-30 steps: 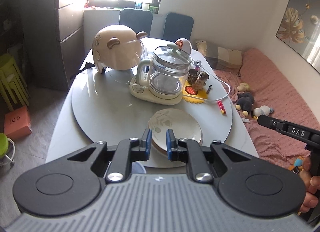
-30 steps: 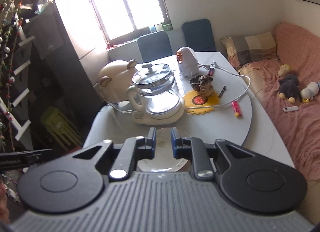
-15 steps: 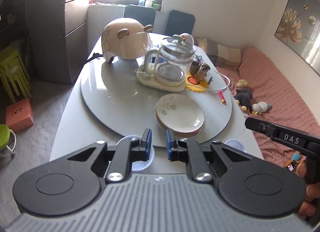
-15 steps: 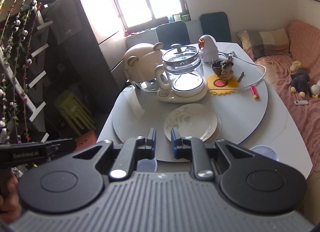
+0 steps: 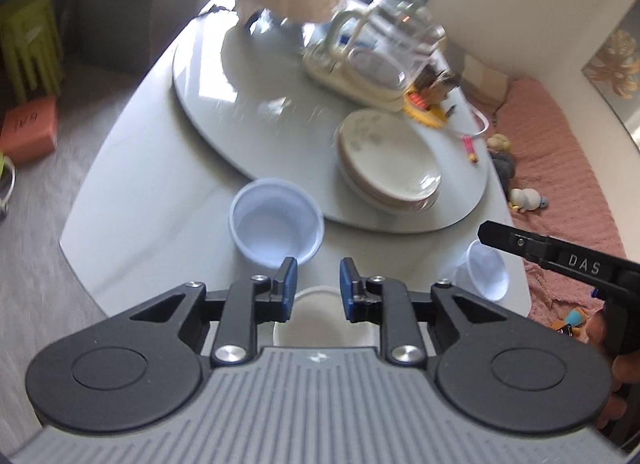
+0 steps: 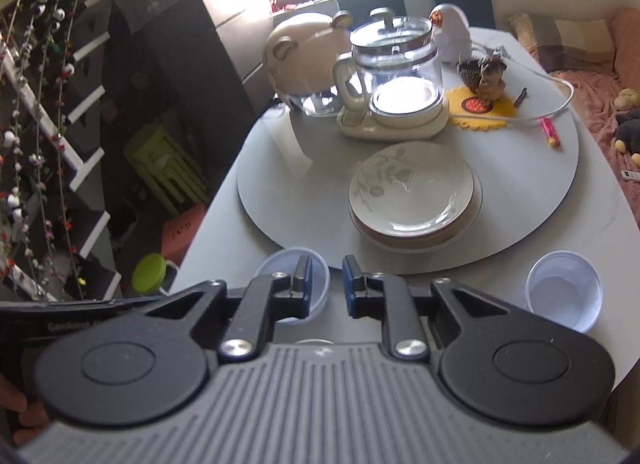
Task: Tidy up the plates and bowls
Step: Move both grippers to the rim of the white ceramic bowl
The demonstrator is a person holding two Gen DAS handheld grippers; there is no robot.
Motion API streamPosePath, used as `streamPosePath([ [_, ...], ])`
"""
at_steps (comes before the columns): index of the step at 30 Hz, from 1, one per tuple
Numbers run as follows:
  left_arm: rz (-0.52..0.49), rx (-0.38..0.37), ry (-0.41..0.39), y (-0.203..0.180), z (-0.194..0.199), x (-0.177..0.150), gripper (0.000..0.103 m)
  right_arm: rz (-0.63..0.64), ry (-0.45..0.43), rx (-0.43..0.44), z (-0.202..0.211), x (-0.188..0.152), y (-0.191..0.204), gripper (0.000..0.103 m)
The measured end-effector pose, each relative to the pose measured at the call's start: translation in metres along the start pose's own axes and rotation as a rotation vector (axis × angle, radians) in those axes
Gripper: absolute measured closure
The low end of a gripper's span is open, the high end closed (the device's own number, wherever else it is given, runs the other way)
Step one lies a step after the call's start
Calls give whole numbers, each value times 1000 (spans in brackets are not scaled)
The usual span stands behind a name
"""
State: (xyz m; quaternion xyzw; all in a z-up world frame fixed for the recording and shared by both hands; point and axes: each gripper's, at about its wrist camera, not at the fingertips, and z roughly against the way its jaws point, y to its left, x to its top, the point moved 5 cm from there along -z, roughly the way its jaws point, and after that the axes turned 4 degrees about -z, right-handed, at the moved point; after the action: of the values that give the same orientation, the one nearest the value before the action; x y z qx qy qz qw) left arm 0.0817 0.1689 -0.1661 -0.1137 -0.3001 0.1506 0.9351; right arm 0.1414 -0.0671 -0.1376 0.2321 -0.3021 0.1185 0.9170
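Plates: stacked on turntable, ceramic, heavy, fragile; grasp rim.
Left bowl: light, flexible plastic; pinch wall.
Left gripper: opening, empty.
Right gripper: narrow gap, empty.

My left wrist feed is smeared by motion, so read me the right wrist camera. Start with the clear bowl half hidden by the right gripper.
Observer: The clear bowl stands upright and empty on the table, off the turntable.
Operator: Now the right gripper.
Observer: Its fingers stand a narrow gap apart, with nothing between them.
Operator: Report what's behind the glass kettle.
Observer: A white device with an orange face stands there.
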Motion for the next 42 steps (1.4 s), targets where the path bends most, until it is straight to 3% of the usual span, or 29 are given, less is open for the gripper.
streamPosePath([
  [2,49,27,9,8,-11,-5,63,6,51,5,-9,-3,-2,83],
  [6,117,40,34,22,-33,-16,59,45,159,24,-28,-12,2,80],
  [11,189,37,112,30,-69,-31,59,7,288,60,-55,-25,0,57],
  [15,220,24,170,29,-92,-45,59,17,349,56,-75,-40,-5,57],
  [25,206,99,282,24,-138,-62,59,-20,452,19,-108,-69,-26,58],
  [29,221,112,293,22,-149,-65,59,-44,485,15,-119,-74,-35,58],
  [32,225,130,298,18,-154,-64,59,-31,504,9,-125,-73,-38,67],
  [42,256,176,296,16,-164,-69,59,50,535,24,-143,-73,-37,72],
])
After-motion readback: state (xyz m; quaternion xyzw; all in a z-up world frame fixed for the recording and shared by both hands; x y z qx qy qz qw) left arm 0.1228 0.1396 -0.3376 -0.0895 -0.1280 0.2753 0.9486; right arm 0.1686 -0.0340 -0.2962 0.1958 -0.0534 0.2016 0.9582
